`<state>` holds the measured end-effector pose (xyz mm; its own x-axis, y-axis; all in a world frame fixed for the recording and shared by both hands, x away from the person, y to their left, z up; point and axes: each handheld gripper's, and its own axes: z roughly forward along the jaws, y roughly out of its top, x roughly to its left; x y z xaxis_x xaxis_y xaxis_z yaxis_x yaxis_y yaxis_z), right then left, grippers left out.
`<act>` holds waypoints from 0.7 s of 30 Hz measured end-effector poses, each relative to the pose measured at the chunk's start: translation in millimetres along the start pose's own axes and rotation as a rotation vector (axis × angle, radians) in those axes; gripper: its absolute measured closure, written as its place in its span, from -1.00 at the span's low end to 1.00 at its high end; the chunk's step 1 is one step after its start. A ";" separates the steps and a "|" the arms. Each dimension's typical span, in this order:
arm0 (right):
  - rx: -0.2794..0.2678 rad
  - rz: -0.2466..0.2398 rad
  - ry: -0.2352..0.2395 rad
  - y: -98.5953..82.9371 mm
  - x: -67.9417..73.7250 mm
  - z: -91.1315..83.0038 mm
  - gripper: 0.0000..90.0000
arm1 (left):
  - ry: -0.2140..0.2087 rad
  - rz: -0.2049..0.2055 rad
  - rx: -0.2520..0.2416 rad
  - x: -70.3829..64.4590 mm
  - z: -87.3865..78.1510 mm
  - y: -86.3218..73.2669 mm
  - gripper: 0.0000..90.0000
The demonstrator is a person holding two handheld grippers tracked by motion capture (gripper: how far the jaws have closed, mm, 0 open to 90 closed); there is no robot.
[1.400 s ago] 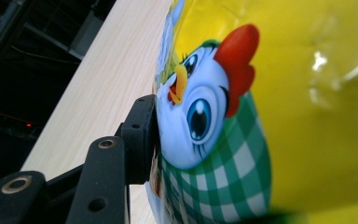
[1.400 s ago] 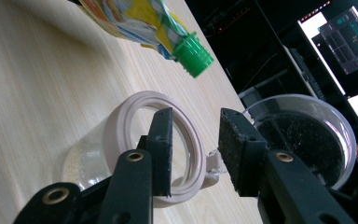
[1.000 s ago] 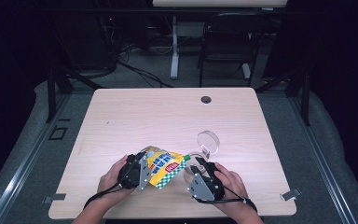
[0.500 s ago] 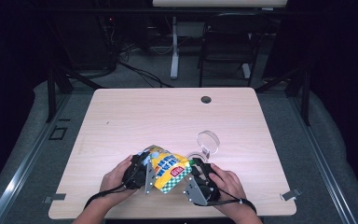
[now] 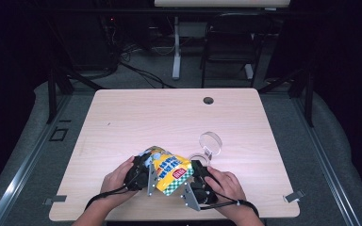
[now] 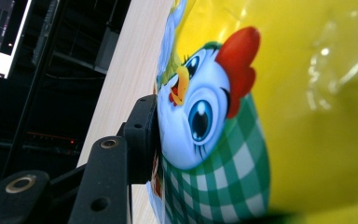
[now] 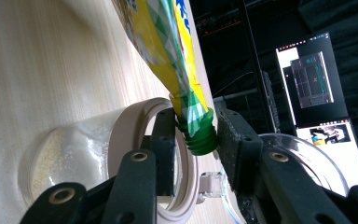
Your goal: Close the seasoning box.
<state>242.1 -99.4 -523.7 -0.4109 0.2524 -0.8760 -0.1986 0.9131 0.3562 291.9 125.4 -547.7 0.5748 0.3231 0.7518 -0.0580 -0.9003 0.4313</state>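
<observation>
Your right hand-held gripper [image 7: 193, 135] pinches the pouch's green spout over the jar [image 7: 121, 158], left [image 6: 144, 140] clamps the snack pouch [image 5: 169, 170] near counter [image 5: 169, 117] edge; tilt off-centre and contents spill

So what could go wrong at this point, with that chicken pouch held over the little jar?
1. The right gripper clamps only the green spout of the yellow pouch; its jaws might slip off.
2. The open jar lies on its side right by the spout, so a nudge could roll it or spill the pale grains inside.
3. The left gripper presses the pouch's side; squeezing harder may push contents out, if the spout is open.
</observation>
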 end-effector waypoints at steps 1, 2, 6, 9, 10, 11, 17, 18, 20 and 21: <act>0.003 -0.009 -0.002 0.3 0.3 0.1 0.51 | -0.002 0.000 0.001 0.0 0.0 -0.1 0.22; -0.005 -0.022 -0.003 0.2 0.8 0.9 0.51 | -0.004 0.002 0.000 0.0 0.1 0.0 0.22; -0.002 -0.058 -0.002 2.2 2.3 2.1 0.52 | -0.005 0.022 0.011 0.1 -0.2 0.8 0.22; 0.012 -0.068 0.007 4.0 3.1 2.7 0.55 | 0.005 0.035 0.018 0.5 -1.1 1.1 0.22; 0.015 -0.071 0.006 4.4 3.3 2.5 0.56 | 0.008 0.039 0.019 1.0 -1.6 1.3 0.22; 0.013 -0.071 0.001 4.7 3.8 2.5 0.56 | 0.013 0.045 0.019 1.3 -1.9 1.5 0.22; 0.017 -0.046 -0.015 5.7 3.4 1.7 0.57 | 0.038 0.055 0.018 2.7 -3.6 3.8 0.22; 0.018 -0.046 -0.017 5.7 3.6 1.6 0.57 | 0.047 0.062 0.020 2.6 -4.0 4.4 0.22; 0.015 -0.050 -0.026 5.5 4.9 1.6 0.58 | 0.056 0.072 0.021 2.6 -4.6 5.0 0.22; 0.017 -0.052 -0.025 5.5 5.2 1.5 0.58 | 0.060 0.079 0.023 2.8 -5.0 5.4 0.22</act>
<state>240.2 -92.7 -526.8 -0.3778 0.2124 -0.9012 -0.2034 0.9305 0.3046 289.1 122.9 -540.8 0.5195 0.2673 0.8116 -0.0816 -0.9300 0.3585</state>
